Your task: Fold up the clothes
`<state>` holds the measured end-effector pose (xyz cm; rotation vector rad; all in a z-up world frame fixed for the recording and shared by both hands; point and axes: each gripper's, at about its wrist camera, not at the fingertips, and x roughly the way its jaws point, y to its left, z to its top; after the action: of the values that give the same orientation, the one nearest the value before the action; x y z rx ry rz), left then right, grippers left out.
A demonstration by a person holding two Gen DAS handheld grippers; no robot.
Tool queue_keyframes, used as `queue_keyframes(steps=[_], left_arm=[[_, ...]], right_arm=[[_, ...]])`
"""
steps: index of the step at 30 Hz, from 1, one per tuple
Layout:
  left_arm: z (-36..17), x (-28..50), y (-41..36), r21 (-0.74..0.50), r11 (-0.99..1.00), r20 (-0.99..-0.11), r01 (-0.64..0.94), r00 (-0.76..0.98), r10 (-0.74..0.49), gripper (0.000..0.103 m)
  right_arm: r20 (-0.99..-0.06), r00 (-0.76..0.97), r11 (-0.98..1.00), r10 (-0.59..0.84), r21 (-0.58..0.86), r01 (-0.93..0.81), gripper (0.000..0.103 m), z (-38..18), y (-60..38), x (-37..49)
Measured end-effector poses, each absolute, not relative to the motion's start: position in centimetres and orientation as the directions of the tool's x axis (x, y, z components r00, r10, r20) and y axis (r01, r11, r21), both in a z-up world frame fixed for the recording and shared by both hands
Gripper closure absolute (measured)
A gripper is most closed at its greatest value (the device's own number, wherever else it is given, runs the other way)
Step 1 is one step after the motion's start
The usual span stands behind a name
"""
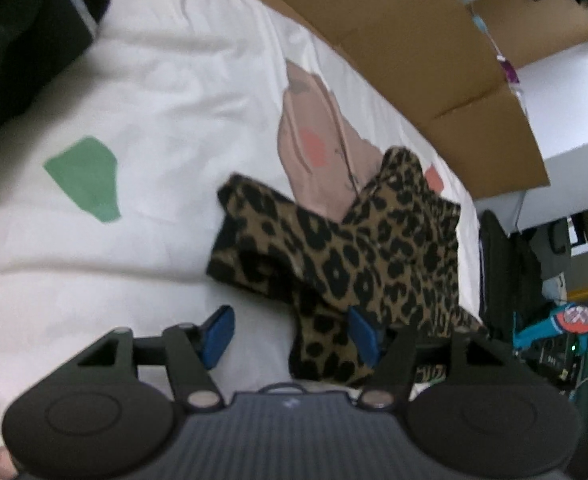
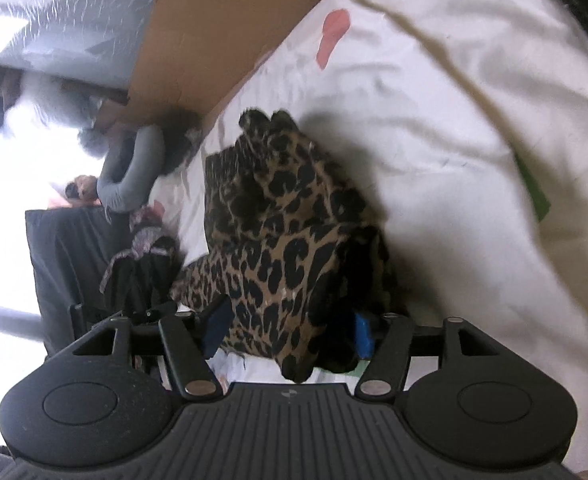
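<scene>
A leopard-print garment (image 1: 345, 252) lies bunched on a white bedspread (image 1: 154, 92) with coloured patches. In the left wrist view my left gripper (image 1: 290, 334) stands open, its jaws wide apart; the garment's near end lies between the blue pads, against the right pad (image 1: 363, 334). In the right wrist view the same garment (image 2: 278, 232) is crumpled in a heap, and my right gripper (image 2: 290, 330) is open with cloth lying between its blue pads. Neither gripper is closed on the cloth.
A brown cardboard box (image 1: 413, 48) runs along the far edge of the bed. Dark clothing (image 1: 18, 36) lies at the upper left. A dark bag (image 1: 505, 276) and clutter stand beyond the bed's right edge. A grey curved cushion (image 2: 134, 168) lies off the bed.
</scene>
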<state>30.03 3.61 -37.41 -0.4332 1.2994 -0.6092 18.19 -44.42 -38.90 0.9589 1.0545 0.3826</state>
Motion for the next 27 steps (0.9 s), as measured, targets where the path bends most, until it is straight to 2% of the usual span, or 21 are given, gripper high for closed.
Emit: queue_keyframes(steps=[5, 12, 23, 25, 27], left_arm=[[-37.9, 30.4, 2.3, -0.619, 0.762, -0.75, 0.188, 0.147, -0.645, 0.038], [-35.6, 31.5, 1.1, -0.633, 0.73, -0.712, 0.257, 0.177, -0.679, 0.038], [-33.3, 33.2, -0.3, -0.614, 0.726, -0.691, 0.309, 0.233, -0.684, 0.038], [-33.1, 33.5, -0.5, -0.61, 0.728, -0.69, 0.313, 0.244, -0.682, 0.038], [-32.9, 33.7, -0.6, -0.611, 0.729, -0.685, 0.309, 0.255, -0.683, 0.038]], right_arm=[[-0.547, 0.466, 0.534, 0.696, 0.827, 0.174, 0.035, -40.2, -43.3, 18.8], [-0.51, 0.49, 0.503, 0.707, 0.85, 0.159, 0.035, -39.8, -42.9, 20.7], [-0.523, 0.516, 0.52, 0.678, 0.838, 0.165, 0.034, -39.1, -43.7, 24.0], [-0.519, 0.517, 0.515, 0.68, 0.841, 0.166, 0.033, -39.1, -43.8, 24.5], [-0.505, 0.528, 0.497, 0.683, 0.851, 0.171, 0.023, -39.0, -44.0, 24.8]])
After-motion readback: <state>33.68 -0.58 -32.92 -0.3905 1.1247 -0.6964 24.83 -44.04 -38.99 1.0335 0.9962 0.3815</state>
